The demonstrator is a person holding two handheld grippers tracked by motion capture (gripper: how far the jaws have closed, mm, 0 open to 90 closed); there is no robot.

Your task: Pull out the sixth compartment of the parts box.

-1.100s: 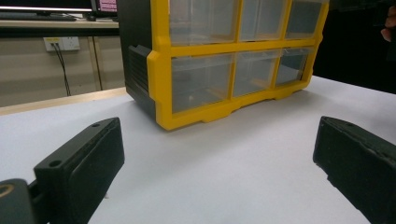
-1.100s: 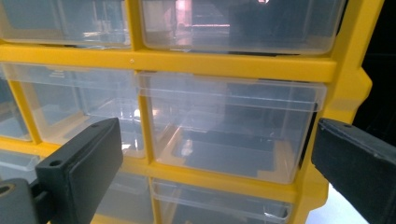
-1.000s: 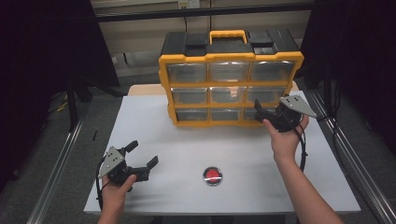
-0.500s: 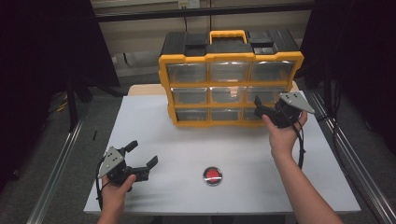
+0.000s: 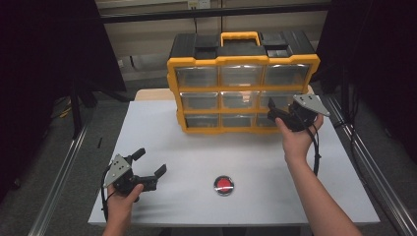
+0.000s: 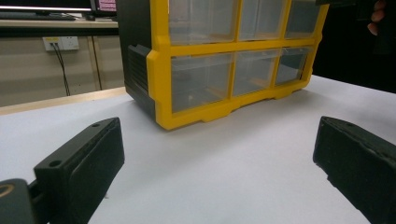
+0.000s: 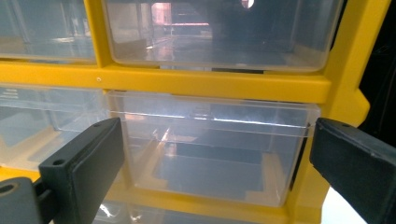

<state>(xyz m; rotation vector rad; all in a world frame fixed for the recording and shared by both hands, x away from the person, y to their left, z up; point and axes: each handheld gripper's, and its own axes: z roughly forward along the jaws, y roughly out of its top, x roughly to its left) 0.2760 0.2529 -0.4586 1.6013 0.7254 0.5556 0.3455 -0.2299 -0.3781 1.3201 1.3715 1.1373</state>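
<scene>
Right gripper view has my right gripper (image 7: 212,172) wide open around the clear plastic middle-row drawer (image 7: 212,144) at the right of the yellow-framed organizer cabinet (image 5: 241,83), probably lining up a pull. Left gripper (image 5: 147,164) rests open on the table, out of the way.

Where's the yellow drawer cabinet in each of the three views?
High view: yellow drawer cabinet stands upper centre, at the far edge of the white table.
Left gripper view: upper centre to right, seen from its left corner, beyond the open jaws.
Right gripper view: close up across the frame, a clear drawer between the open jaws.
Shared landmark: the yellow frame bars between the clear drawers.
</scene>
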